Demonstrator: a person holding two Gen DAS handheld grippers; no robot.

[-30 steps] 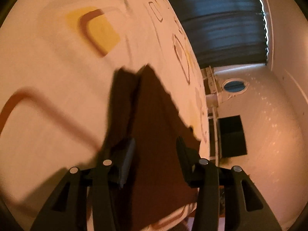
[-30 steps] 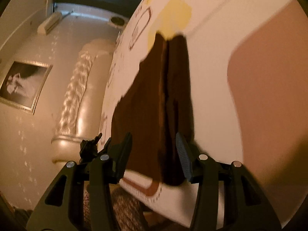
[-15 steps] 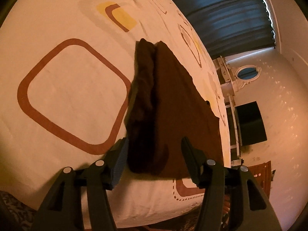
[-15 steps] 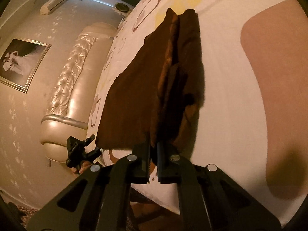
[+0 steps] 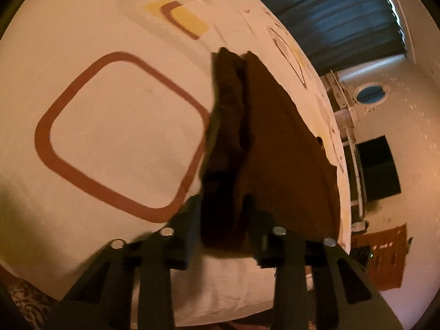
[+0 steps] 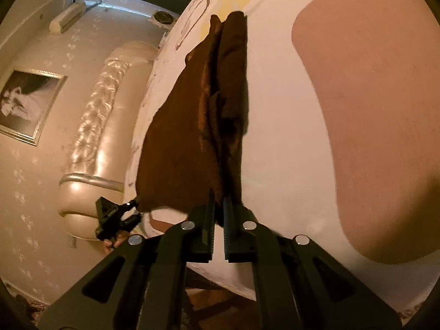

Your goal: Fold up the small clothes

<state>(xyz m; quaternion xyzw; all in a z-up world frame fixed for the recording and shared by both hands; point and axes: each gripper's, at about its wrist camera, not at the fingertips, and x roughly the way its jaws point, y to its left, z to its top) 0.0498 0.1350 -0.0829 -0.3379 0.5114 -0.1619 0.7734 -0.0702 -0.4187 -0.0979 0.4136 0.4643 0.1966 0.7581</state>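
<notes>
Both grippers work the near edge of a brown garment [image 5: 280,148] lying on the patterned bedsheet [image 5: 115,137]. Right gripper [image 6: 218,206] has its jaws pressed nearly together, pinching the bunched fold at the cloth's near right corner. Left gripper [image 5: 221,214] has just been closing, and its jaws sit on either side of the thick rolled fold at the near left corner, seemingly squeezing it. From each gripper the garment stretches away across the bed, its folded edges rising into ridges.
</notes>
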